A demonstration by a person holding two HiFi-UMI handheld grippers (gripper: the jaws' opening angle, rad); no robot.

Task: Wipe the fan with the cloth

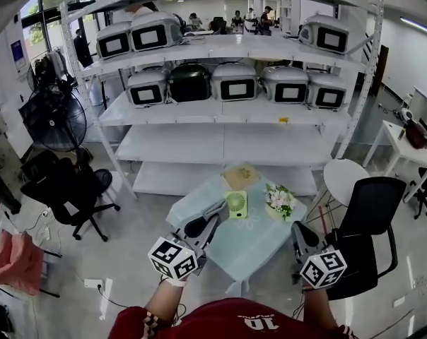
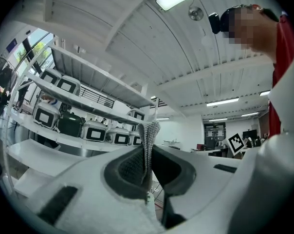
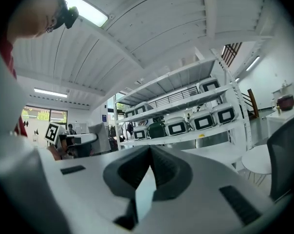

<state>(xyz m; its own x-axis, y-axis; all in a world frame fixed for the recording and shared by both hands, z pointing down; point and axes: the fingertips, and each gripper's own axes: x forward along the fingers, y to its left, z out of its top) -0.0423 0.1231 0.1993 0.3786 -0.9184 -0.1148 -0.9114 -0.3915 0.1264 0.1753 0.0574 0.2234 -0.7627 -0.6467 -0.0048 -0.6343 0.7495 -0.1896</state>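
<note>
The left tool pinches a fold of grey waffle-knit cloth. The right tool is pressed together on nothing. Both hang near the near edge of the pale blue bench. The small green desk fan stands toward the far edge, apart from the cloth, so the wiping looks not yet begun.

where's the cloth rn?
The cloth is pinched in the jaws of the left gripper, centre of the left gripper view, a strip poking up past the tips. In the head view that gripper sits lower left, tips beside the green fan.
</note>
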